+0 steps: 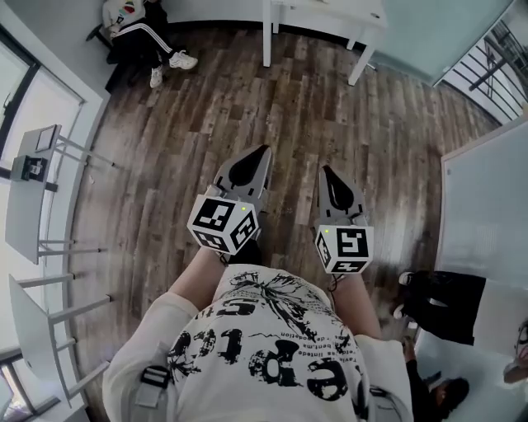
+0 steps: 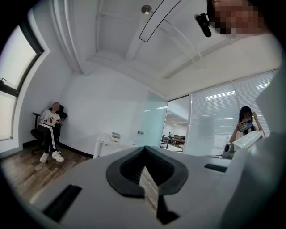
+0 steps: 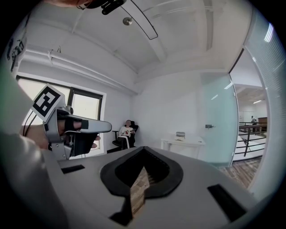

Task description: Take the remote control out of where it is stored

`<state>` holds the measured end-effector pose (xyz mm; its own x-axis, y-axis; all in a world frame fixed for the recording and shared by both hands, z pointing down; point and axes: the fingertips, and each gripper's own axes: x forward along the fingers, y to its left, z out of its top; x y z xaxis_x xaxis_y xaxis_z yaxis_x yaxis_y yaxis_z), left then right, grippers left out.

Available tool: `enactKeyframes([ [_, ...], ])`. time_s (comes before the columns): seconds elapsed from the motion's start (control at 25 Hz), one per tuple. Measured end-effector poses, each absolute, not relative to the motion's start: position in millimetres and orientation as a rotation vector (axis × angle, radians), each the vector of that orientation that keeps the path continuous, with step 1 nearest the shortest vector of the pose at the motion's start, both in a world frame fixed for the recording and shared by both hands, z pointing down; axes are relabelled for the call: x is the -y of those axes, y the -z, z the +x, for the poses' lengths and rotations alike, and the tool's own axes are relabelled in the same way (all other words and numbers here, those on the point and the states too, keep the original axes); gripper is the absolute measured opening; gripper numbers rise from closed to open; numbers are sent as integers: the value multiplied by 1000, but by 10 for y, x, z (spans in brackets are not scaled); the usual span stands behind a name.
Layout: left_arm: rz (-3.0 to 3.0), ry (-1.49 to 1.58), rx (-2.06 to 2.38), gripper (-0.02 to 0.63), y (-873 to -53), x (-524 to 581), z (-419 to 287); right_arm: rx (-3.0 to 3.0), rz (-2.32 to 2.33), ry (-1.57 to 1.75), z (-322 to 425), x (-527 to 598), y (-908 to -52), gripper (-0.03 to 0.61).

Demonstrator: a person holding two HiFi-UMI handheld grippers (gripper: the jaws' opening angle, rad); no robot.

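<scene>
The remote control does not appear in any view, and neither does a drawer, box or shelf that might store it, so its whereabouts cannot be told.

Near the centre of the head view, the person holds both tools side by side in front of a white shirt with black print (image 1: 264, 338). The left claw (image 1: 257, 161) is closed with nothing between its jaws; its own view shows the dark pads meeting in a thin seam. The right claw (image 1: 330, 180) is likewise closed and empty. Both point away from the body, over the bare brown wooden plank floor (image 1: 247, 91), and touch nothing.

Further out, a white table (image 1: 330, 18) stands at the top centre of the head view. A person in a dark office chair (image 1: 136, 29) sits in the upper left corner. White folding panels (image 1: 33, 177) line the left edge, and glass walls close the room on the right.

By these pictures, the task has not begun. Still ahead are finding the storage place, reaching it, opening it if needed, and lifting the remote out.
</scene>
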<state>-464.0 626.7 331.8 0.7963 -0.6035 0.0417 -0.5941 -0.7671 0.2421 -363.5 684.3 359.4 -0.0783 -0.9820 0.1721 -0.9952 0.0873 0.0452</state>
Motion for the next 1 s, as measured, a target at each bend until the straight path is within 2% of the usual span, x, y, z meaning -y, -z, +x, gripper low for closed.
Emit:
enactKeyframes([
  [0.2, 2757, 47, 887, 6, -3238, -5478, -4783, 2234, 2053, -251, -3750, -6022, -3650, -6],
  [0.52, 2764, 19, 856, 6, -3340, -4488, -4941, 2134, 2076, -216, -3834, -5093, -3638, -6],
  [1.0, 2778, 4, 875, 6, -3511, -3792, -4339, 2132, 2048, -218, -3267, -4230, -3797, -6],
])
